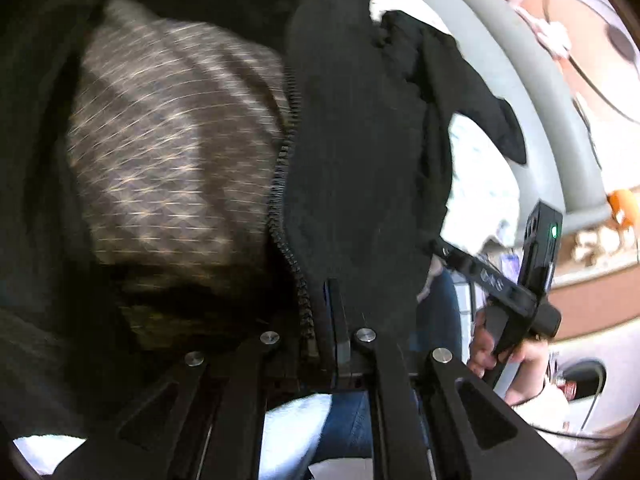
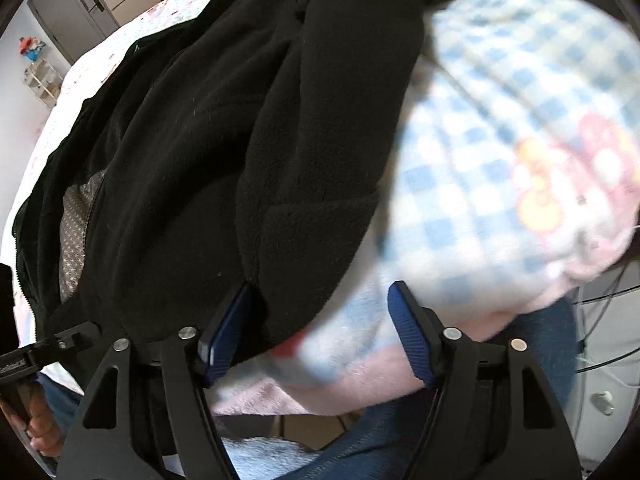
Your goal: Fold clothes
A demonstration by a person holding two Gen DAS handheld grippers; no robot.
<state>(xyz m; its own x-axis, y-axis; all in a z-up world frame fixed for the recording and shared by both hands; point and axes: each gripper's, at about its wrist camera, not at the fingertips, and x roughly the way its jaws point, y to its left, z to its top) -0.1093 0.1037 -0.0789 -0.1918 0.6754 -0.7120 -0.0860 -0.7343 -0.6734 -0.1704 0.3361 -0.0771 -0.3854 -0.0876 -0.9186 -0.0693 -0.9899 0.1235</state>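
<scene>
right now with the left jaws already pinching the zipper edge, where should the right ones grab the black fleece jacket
Take the thick rolled edge of the black fleece jacket lying by the right gripper, coming from below. That fold bulges between the open jaws, so closing should catch it. The left gripper holds the zipper edge, which should spread the jacket.

checked blanket [image 2: 500, 128] blurred, jacket lining [image 1: 176, 128] smeared

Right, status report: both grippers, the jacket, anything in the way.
Left gripper shut on black fleece jacket by the zipper. Right gripper open, jacket hem between fingers. Checked blanket bunched alongside.
</scene>
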